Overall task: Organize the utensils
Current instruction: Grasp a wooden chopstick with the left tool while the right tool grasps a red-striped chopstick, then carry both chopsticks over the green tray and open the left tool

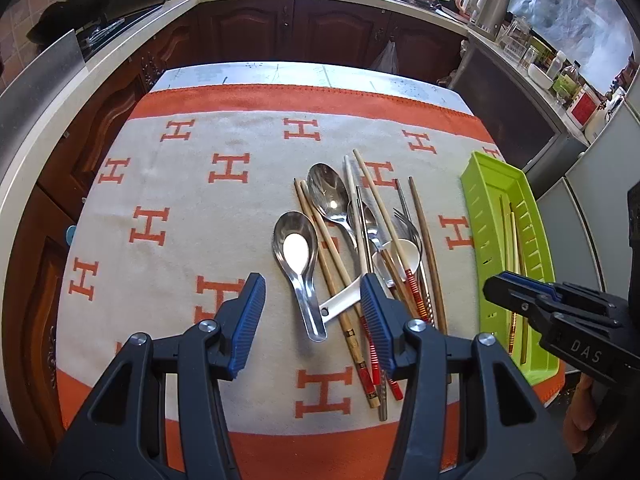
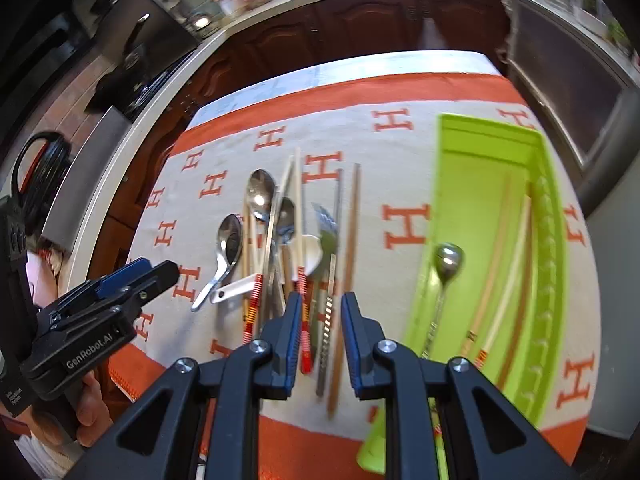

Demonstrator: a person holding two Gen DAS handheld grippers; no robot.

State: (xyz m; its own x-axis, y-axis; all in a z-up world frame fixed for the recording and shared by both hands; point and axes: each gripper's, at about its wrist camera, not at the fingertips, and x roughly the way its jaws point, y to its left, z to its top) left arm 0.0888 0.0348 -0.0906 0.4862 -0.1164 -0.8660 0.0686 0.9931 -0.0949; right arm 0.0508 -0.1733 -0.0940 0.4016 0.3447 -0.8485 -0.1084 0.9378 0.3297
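The right gripper hovers over the near end of the utensil pile with its jaws partly open and nothing between them; a brown wooden chopstick and a grey metal chopstick lie on the cloth straight below the gap. The left gripper hangs wide open and empty above the near handles of the pile, a steel soup spoon showing between its pads.

The pile lies about mid-cloth, toward the blanket's right edge, where the green tray stands; a long steel spoon and a few chopsticks already lie in the tray.

The chopsticks are likely light, stiff and thin, and the metal ones slippery, so a pinch across the shaft near the banded handle end looks safest. The white ceramic spoon is probably breakable.

Nearly every piece runs lengthwise from the near edge to the far edge, handles near, bowls and tips far, parallel to the tray's long axis
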